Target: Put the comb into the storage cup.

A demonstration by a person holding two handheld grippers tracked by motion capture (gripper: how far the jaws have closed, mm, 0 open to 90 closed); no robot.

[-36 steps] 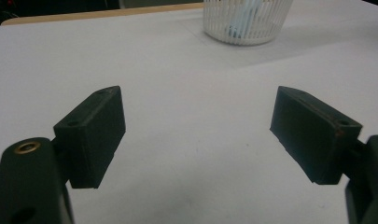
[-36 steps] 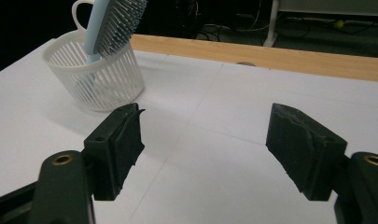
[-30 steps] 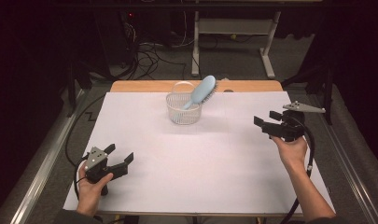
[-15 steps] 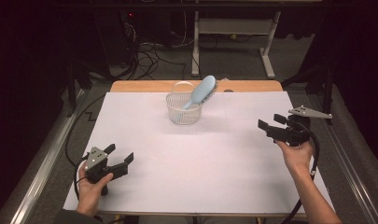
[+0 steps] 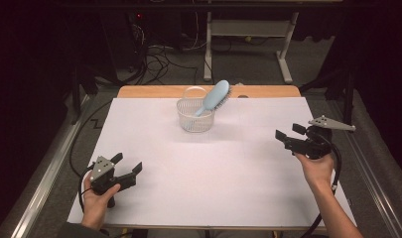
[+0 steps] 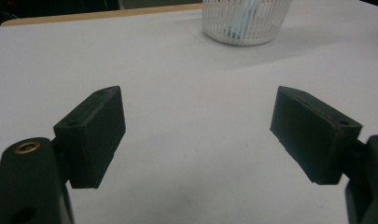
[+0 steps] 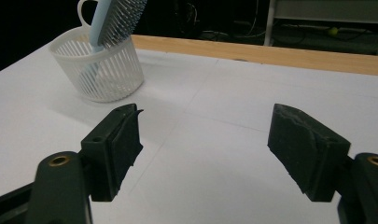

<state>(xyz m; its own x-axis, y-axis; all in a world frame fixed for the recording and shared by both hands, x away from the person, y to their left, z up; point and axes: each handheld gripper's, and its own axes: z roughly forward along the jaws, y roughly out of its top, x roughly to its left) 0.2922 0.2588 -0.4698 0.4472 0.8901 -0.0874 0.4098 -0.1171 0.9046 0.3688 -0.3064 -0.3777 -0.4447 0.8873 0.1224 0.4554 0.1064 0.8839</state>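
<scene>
A white slotted basket (image 5: 195, 118) stands at the far middle of the white table (image 5: 213, 178). A light blue hairbrush (image 5: 214, 96) leans in it, bristle head up and tilted right. The basket (image 7: 101, 70) and the hairbrush (image 7: 113, 18) appear far left in the right gripper view; the basket (image 6: 245, 21) is at the top of the left gripper view. My left gripper (image 5: 127, 166) is open, low over the near left corner, nothing between its jaws. My right gripper (image 5: 288, 135) is open at the right side, held above the table, also empty.
A wooden strip (image 5: 208, 91) edges the table's far side. Metal rails (image 5: 44, 173) run along both sides. Beyond the table lie cables (image 5: 159, 54) on the floor and a white frame (image 5: 248, 29).
My right gripper has drifted toward the right and nearer to me, still open. The left gripper, basket and hairbrush have stayed put.
</scene>
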